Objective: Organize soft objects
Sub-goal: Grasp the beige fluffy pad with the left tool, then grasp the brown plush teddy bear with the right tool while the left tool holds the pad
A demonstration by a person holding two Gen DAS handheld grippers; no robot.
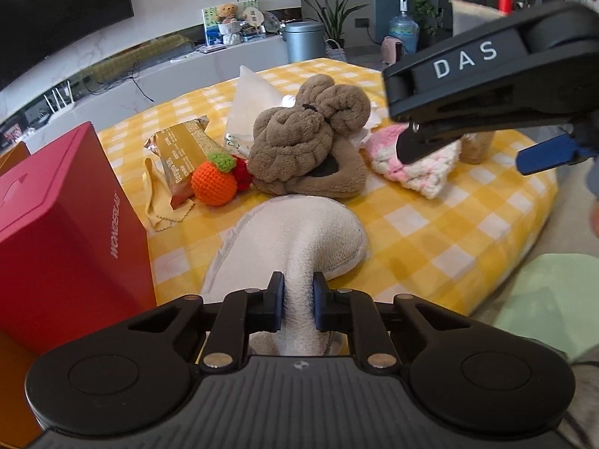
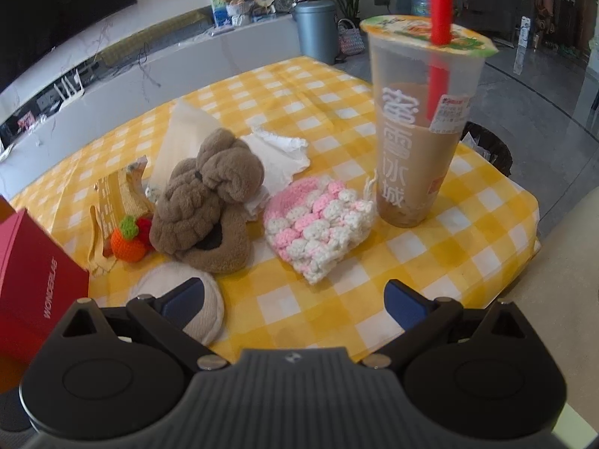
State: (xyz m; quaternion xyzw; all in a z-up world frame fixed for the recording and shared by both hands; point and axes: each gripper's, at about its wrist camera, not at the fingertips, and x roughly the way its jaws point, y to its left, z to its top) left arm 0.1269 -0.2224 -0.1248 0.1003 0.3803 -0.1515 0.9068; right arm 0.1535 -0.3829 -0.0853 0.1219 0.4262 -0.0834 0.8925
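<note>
The left gripper pinches the near edge of a cream-white soft pad. Its jaws are drawn narrow, with the fabric bunched into a ridge between the two pads. The cream-white soft pad is rounded and plush, with a stitched seam along its rim. It lies on the near left part of a table covered by a yellow-and-white checked cloth, just right of a red box printed with white lettering.

Beyond the pad sits a brown plush toy, made of thick twisted ropes of fleece on a flat brown base. Touching its left side is an orange crocheted fruit with a green top and a small red piece beside it. A gold snack packet lies just behind the fruit.

To the right of the plush toy lies a pink-and-white crocheted pouch, bobbled in texture, with a white drawstring. A tall plastic cup of milk tea with a red straw stands upright just right of the pouch.

The right gripper hovers over the near table edge with its jaws spread wide and nothing between them. From the left wrist view, one finger seems to overlap the pouch, though contact cannot be confirmed.
</note>
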